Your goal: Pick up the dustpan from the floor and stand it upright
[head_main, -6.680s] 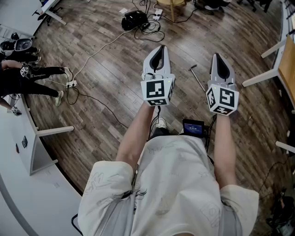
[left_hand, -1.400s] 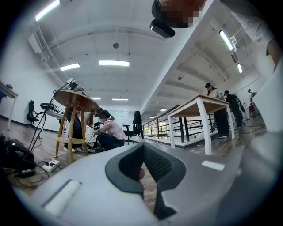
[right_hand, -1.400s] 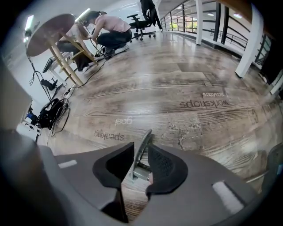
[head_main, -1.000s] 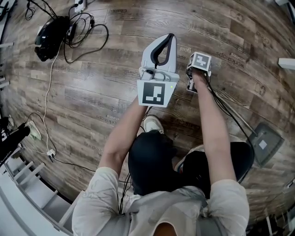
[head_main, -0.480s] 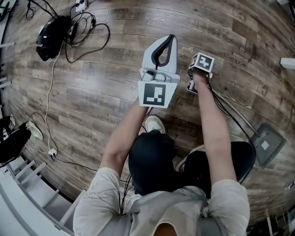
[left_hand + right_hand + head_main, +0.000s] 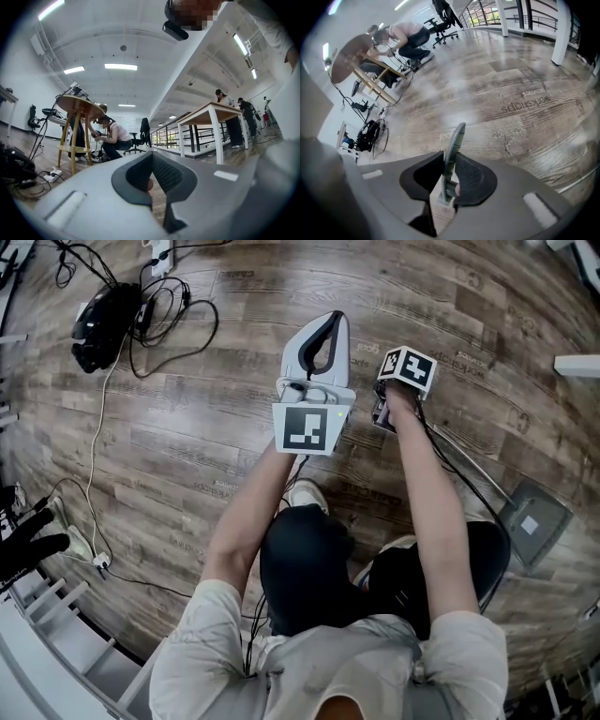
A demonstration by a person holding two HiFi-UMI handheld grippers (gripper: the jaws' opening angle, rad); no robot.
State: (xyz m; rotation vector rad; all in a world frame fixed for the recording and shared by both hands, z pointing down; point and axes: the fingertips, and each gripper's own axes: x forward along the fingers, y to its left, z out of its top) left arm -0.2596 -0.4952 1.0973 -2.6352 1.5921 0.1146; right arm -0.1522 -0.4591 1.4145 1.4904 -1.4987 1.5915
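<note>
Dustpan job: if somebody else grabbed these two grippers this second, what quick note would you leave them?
Right gripper: jaws have just been closing and now clamp the end of the dustpan handle; it points steeply down.
Left gripper: shut, empty, held level alongside.
Pan: looks to be low on the wood floor at the person's right, with the handle slanting up from it.
Done: handle grasped.
Left: raise the handle until the whole thing stands upright, then let go.
</note>
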